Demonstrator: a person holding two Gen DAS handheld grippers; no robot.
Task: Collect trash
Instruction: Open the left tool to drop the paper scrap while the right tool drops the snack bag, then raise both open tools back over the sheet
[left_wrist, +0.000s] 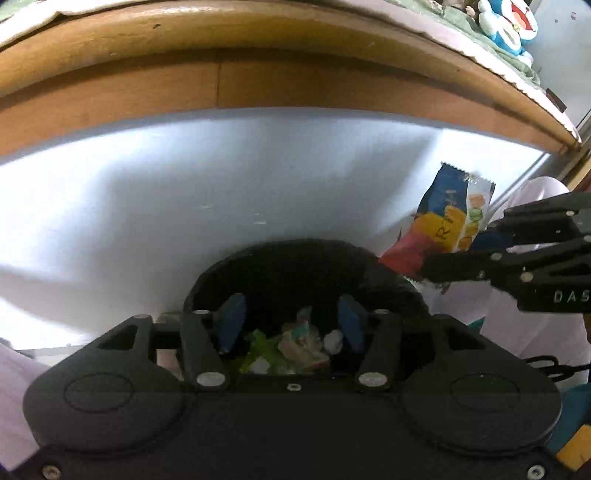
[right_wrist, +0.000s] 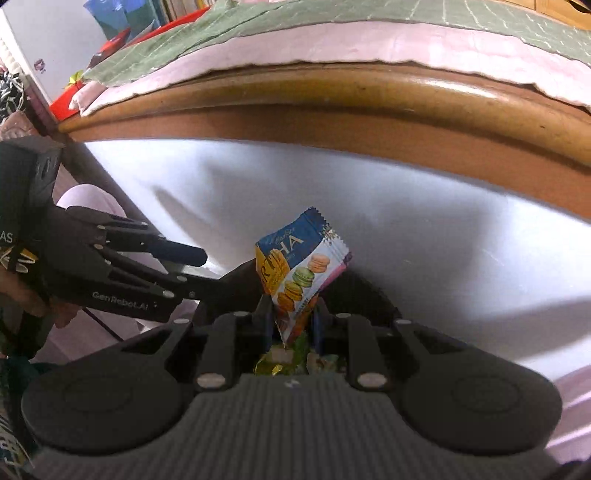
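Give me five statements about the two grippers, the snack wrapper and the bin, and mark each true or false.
1. The right gripper is shut on the macaron cookie wrapper. True.
2. The left gripper grips a wrapper. False: its jaws stand apart with nothing between them; only the bin's contents show below.
3. The black trash bin is empty. False: crumpled wrappers, green and pale, lie inside it.
4. The bin stands on the floor in front of a wooden bed frame. True.
5. The cookie wrapper already lies at the bottom of the bin. False: it is held upright above the bin's rim, in the right gripper.
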